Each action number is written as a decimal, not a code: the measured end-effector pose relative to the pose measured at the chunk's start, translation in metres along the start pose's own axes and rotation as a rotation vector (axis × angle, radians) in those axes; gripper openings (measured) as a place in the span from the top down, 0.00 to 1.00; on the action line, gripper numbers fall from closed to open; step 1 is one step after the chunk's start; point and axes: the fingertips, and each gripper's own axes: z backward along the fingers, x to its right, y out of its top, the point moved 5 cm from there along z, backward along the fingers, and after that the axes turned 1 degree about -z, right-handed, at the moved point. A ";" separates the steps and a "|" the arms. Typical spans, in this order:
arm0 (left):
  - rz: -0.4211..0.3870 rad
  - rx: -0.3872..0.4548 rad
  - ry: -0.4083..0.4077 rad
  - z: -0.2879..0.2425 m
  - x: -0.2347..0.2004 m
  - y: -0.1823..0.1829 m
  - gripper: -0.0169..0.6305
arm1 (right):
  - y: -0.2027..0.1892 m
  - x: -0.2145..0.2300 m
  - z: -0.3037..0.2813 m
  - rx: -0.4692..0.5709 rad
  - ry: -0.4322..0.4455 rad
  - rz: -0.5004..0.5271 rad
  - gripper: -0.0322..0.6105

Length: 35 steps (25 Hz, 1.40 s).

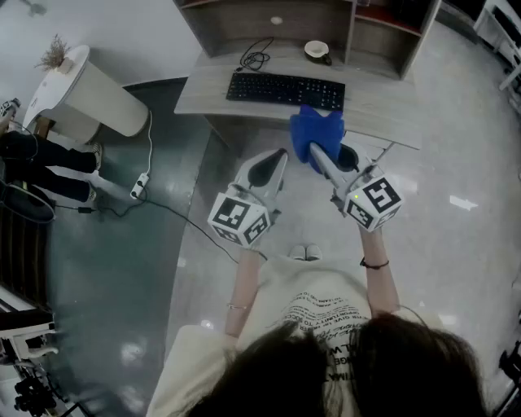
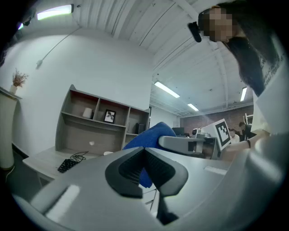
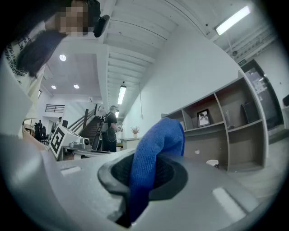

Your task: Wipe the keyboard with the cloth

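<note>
A pale wooden bench [image 1: 374, 106] with a shelf unit [image 1: 350, 20] at its back stands on a glossy grey floor [image 1: 456, 204]. The black keyboard [image 1: 285, 88] lies along the bench's front, with a coiled cable [image 1: 255, 57] and a small bowl [image 1: 317, 50] behind it. A white round stand [image 1: 89, 98] is off to the left. The person holds both arms forward, short of the bench. The right gripper [image 1: 317, 155] has its fingers pinching the blue cloth [image 1: 316, 134], which bunches up above them, off the keyboard. The left gripper [image 1: 277, 161], just beside it, has its fingers pressed together on nothing.
</note>
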 end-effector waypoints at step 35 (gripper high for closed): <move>0.021 -0.063 0.056 -0.035 0.007 -0.009 0.99 | -0.013 0.052 0.012 -0.013 -0.001 -0.080 0.86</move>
